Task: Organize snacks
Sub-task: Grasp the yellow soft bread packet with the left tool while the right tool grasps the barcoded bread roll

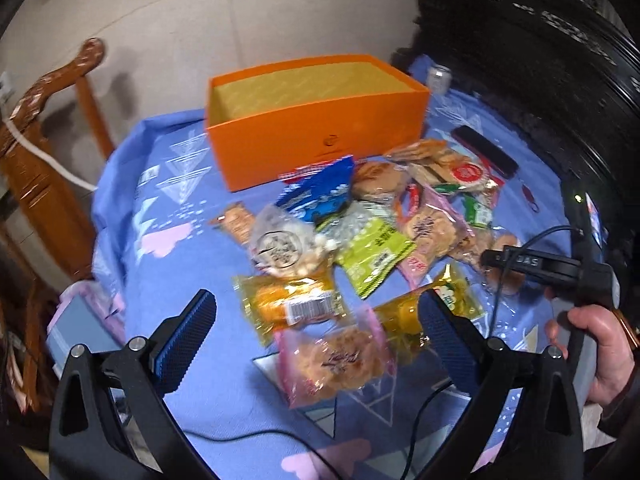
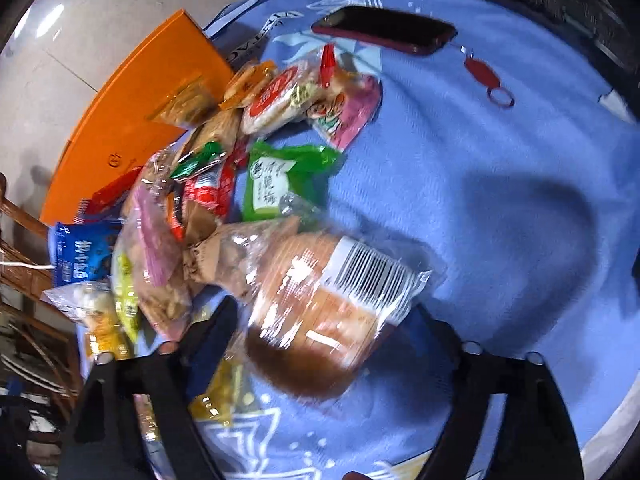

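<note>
Broadly, a desk draped in a blue patterned cloth [image 1: 168, 208] carries everything, and at its far side stands an open orange cardboard box [image 1: 320, 136], empty inside as far as the left wrist view shows, so it is probably where the snacks are meant to go. Just in front of it, partly touching its front wall, lies a loose heap of wrapped snacks [image 1: 360, 216], spread rather than stacked, which leaves each packet reachable from above. The left hand-held gripper [image 1: 316, 320] hangs over the near packets with its blue pads apart, a yellow-wrapped cake [image 1: 292, 304] below the gap, nothing gripped. The right hand-held gripper [image 2: 328, 320] points steeply down around a clear-wrapped brown bun with a barcode label [image 2: 320, 304]; its jaws flank the bun, but blur hides whether the pads press on it. A dark phone [image 2: 384, 28] lies well apart from the heap.
</note>
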Available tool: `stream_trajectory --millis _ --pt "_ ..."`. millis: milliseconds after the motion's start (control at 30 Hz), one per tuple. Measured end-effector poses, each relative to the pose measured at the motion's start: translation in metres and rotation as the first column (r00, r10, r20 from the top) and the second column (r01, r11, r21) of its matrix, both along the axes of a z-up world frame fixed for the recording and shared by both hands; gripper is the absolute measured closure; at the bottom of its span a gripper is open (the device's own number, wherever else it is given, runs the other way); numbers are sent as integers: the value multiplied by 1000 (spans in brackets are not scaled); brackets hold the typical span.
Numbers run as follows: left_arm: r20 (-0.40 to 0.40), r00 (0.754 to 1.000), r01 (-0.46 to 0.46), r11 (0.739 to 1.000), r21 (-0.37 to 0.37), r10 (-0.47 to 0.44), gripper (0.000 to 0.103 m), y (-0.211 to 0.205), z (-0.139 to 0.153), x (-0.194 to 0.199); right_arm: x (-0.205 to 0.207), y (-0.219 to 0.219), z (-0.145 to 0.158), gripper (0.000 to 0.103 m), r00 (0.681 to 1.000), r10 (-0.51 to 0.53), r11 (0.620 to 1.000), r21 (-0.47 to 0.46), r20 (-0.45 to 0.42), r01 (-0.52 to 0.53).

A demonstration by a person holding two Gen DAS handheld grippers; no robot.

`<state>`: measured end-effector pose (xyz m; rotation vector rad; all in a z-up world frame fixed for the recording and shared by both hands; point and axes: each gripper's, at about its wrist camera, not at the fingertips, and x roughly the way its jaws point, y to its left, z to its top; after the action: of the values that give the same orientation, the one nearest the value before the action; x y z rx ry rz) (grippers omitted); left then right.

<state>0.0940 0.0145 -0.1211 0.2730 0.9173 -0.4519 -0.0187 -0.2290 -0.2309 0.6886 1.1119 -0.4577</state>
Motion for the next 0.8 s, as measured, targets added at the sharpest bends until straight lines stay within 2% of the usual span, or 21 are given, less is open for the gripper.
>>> stream_trajectory --millis 67,133,267,400,500,533,667,767,800 --pt "3 999 53 999 -6 -53 4 -6 -5 3 2 -1 0 25 1000 13 1000 -19 5 -13" --pt "22 993 113 994 -1 -113 4 -14 -9 2 4 5 1 44 999 37 997 -66 -16 -38" --pt "39 964 264 964 13 -265 4 -37 -25 -6 -3 5 9 51 999 49 995 -92 -2 -49" --pt "62 901 426 902 64 -430 4 -67 -46 -19 -26 3 36 52 997 57 995 -90 50 -52" --pt "62 859 499 859 116 -508 4 -84 -65 -24 -41 -1 55 52 991 95 994 -67 89 -89" --pt "47 840 533 837 127 -541 4 -90 -74 -24 -45 -2 60 52 988 112 993 -59 102 -107" --pt "-13 780 619 770 156 -625 4 -105 -100 -25 -59 -8 75 52 976 184 982 -73 115 -176" --pt "-34 747 659 734 162 -664 4 -112 -114 -30 -66 -16 75 52 975 201 978 -75 98 -195" --pt "-36 743 665 730 160 -668 4 -113 -117 -30 -68 -19 74 52 976 199 979 -66 92 -193"
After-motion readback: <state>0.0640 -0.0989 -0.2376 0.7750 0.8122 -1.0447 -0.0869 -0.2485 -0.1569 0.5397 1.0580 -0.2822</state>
